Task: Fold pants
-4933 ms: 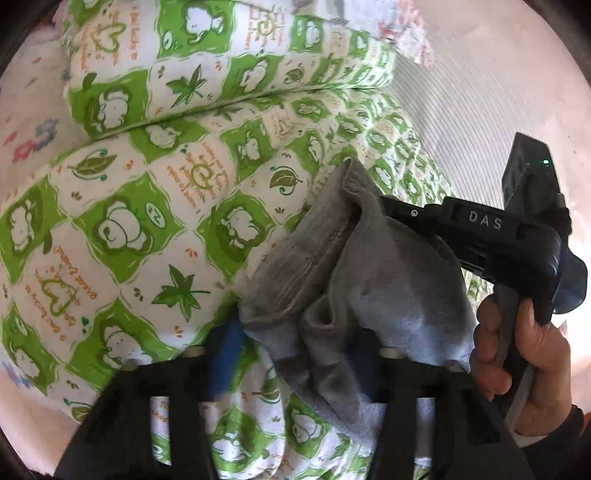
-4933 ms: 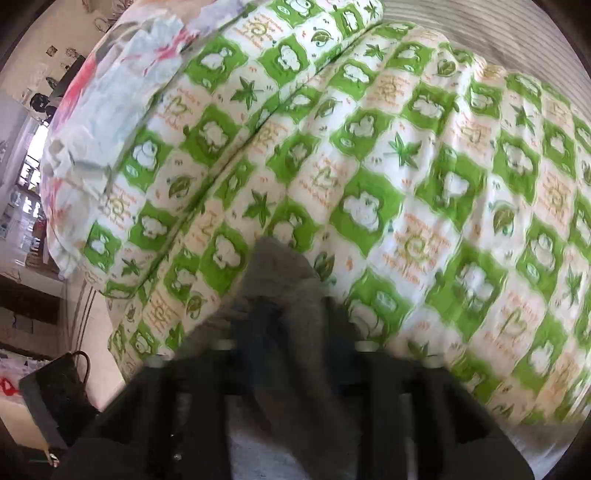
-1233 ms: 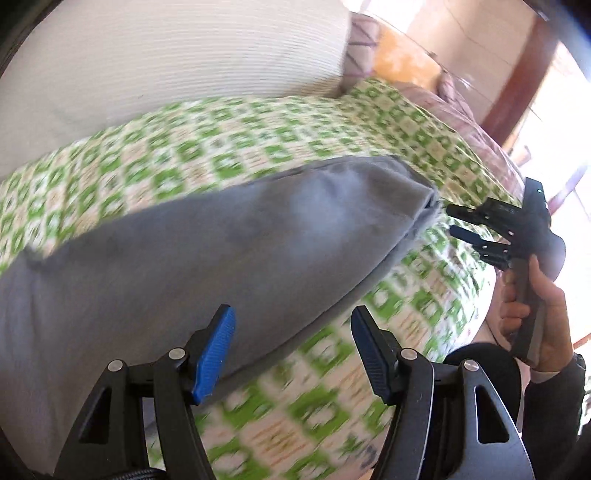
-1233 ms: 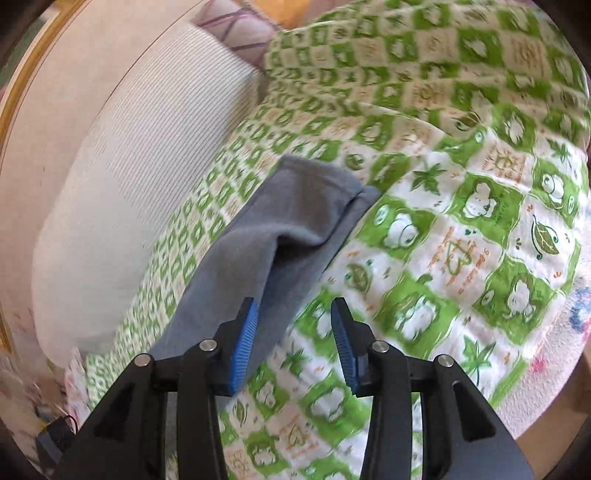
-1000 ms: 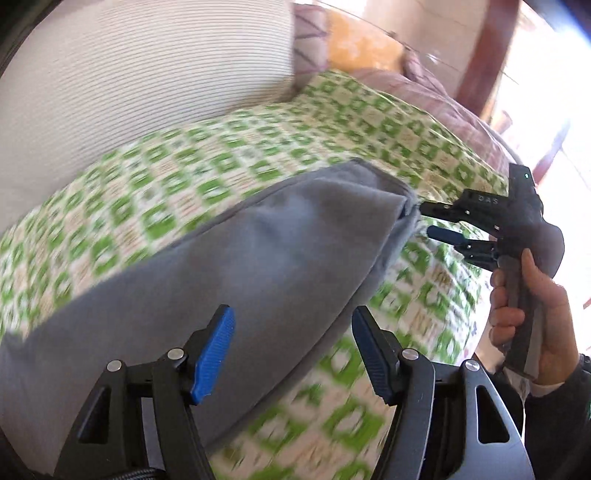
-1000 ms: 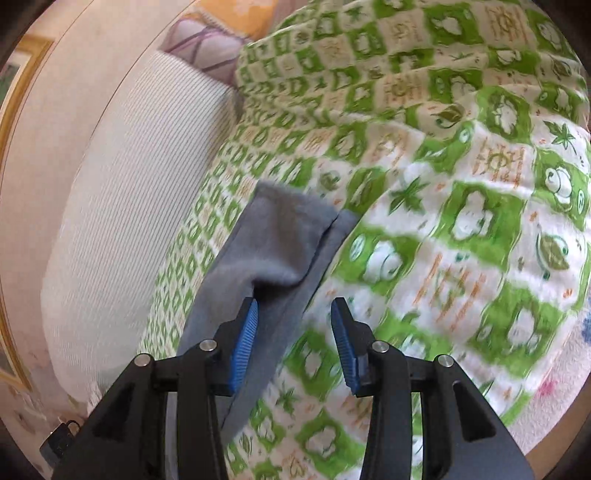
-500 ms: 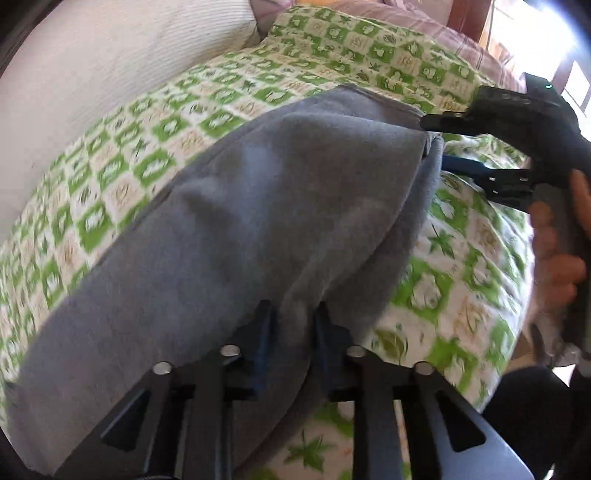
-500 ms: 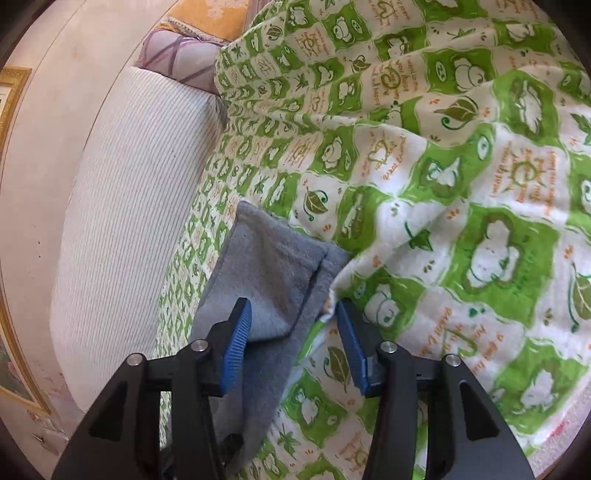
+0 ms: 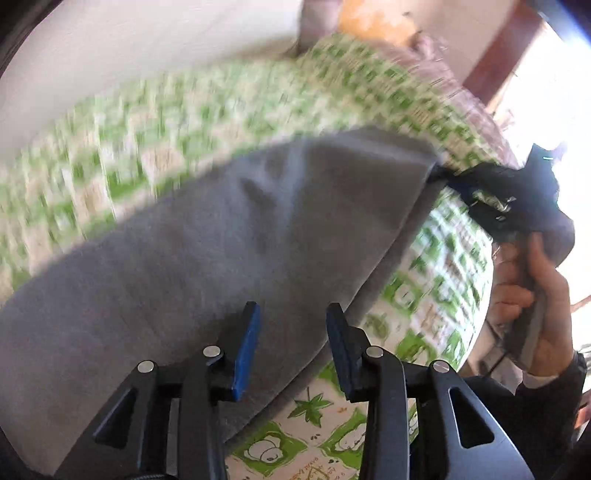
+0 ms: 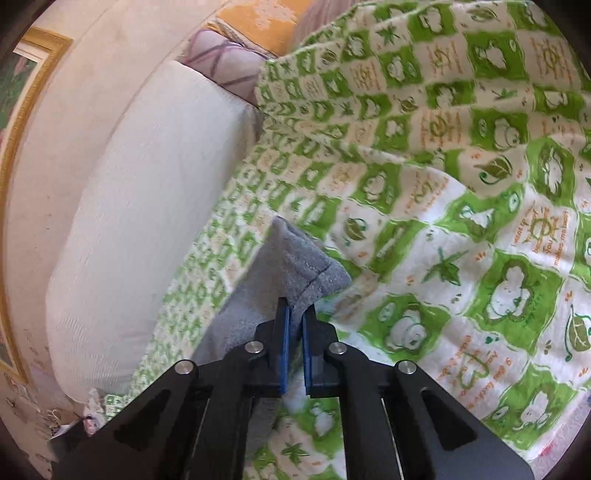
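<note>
The grey pants [image 9: 207, 258] lie stretched across the green-and-white patterned blanket [image 9: 436, 295]. My left gripper [image 9: 291, 314] is open, its blue pads apart over the pants' near edge, holding nothing. My right gripper [image 10: 295, 310] is shut on the pants [image 10: 295, 266] at their hemmed end. It shows in the left wrist view [image 9: 458, 181] at the far right end of the pants, held by a hand. This view is blurred by motion.
A white ribbed cushion [image 10: 147, 206] lies along the far side of the blanket [image 10: 480, 221]. A purple-patterned pillow [image 10: 225, 62] and an orange one [image 10: 266, 18] sit beyond it. A gold picture frame [image 10: 22, 110] hangs on the wall at left.
My left gripper has opened and let go of the pants' edge. My right gripper has closed on the hemmed end of the pants.
</note>
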{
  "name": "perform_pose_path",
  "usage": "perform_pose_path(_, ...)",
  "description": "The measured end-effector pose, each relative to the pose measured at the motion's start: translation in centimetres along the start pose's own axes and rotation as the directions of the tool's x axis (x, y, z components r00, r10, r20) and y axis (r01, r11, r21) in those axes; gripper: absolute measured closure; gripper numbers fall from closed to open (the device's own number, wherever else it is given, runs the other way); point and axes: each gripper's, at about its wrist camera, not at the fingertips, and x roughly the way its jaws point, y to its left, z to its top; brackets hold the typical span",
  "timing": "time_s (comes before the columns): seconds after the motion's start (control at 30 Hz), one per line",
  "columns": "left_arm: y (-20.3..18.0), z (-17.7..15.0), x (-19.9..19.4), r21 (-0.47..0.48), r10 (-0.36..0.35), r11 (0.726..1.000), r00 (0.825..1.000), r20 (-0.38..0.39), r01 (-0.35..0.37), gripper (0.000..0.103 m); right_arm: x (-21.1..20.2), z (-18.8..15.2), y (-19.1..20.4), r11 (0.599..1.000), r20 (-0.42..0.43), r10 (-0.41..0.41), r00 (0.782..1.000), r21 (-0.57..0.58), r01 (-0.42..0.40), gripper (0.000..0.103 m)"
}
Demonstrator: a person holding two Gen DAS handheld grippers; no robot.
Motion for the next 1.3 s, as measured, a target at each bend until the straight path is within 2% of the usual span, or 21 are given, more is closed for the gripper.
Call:
perform_pose_path(0.03,0.5,-0.5,0.8,-0.025,-0.024,0.999,0.999,-0.037,0.023,0.066,-0.2,0.0,0.3,1.000,0.005,0.009,1.000,-0.001,-0.009,0.096)
perform_pose_path(0.17,1.0,-1.4,-0.4,-0.061,-0.048,0.997,0.999,0.010,0.049,0.065,-1.3,-0.2,3.0,0.994,0.023,0.089,0.996,-0.073,-0.087,0.096)
perform_pose_path(0.37,4.4,-4.5,-3.9,-0.210,-0.046,0.976,0.995,0.090,0.064,0.061,-2.5,-2.2,9.2,0.948,-0.032,0.228,0.973,-0.219,-0.230,0.096)
perform_pose_path(0.47,6.4,-6.6,-6.1,-0.274,-0.020,0.960,0.991,0.129,0.055,0.060,-2.4,-4.3,13.0,0.905,-0.104,0.293,0.950,-0.291,-0.311,0.096)
perform_pose_path(0.53,7.9,-7.6,-7.3,-0.323,0.006,0.945,0.988,0.152,0.044,0.056,-2.3,-5.8,15.0,0.876,-0.156,0.319,0.935,-0.328,-0.354,0.096)
perform_pose_path(0.63,10.6,-9.4,-9.1,-0.401,0.028,0.915,0.983,0.180,0.047,0.055,-1.6,-9.4,18.5,0.812,-0.268,0.351,0.897,-0.391,-0.435,0.096)
perform_pose_path(0.77,13.6,-11.4,-11.3,-0.468,0.084,0.883,0.974,0.210,0.025,0.052,-0.1,-14.5,21.4,0.740,-0.413,0.347,0.842,-0.430,-0.517,0.096)
perform_pose_path(0.83,15.0,-12.5,-12.1,-0.506,0.115,0.863,0.970,0.215,0.010,0.051,0.9,-16.6,22.0,0.724,-0.465,0.331,0.821,-0.433,-0.537,0.096)
perform_pose_path(0.9,16.0,-13.2,-12.3,-0.544,0.127,0.839,0.968,0.217,0.012,0.051,3.0,-19.2,22.4,0.725,-0.527,0.274,0.805,-0.437,-0.533,0.095)
perform_pose_path(0.97,16.8,-14.0,-12.5,-0.571,0.134,0.821,0.968,0.213,0.012,0.051,4.6,-20.8,22.5,0.741,-0.560,0.210,0.802,-0.443,-0.504,0.090)
perform_pose_path(1.03,17.3,-14.6,-12.6,-0.588,0.129,0.809,0.967,0.218,0.024,0.051,6.2,-22.1,22.4,0.767,-0.610,0.147,0.779,-0.426,-0.479,0.078)
perform_pose_path(1.07,17.4,-14.7,-12.7,-0.593,0.128,0.805,0.967,0.222,0.030,0.050,6.6,-22.5,22.3,0.776,-0.637,0.142,0.757,-0.404,-0.485,0.071)
perform_pose_path(1.1,17.4,-14.8,-12.7,-0.595,0.125,0.803,0.966,0.226,0.035,0.049,6.7,-22.6,22.3,0.776,-0.648,0.155,0.745,-0.387,-0.498,0.068)
perform_pose_path(1.2,17.1,-14.3,-12.6,-0.580,0.098,0.812,0.965,0.244,0.064,0.048,5.9,-21.8,23.0,0.751,-0.631,0.188,0.753,-0.402,-0.524,0.066)
perform_pose_path(1.3,15.7,-13.1,-12.4,-0.536,0.071,0.841,0.964,0.255,0.080,0.044,5.9,-20.5,24.1,0.737,-0.596,0.176,0.783,-0.448,-0.506,0.066)
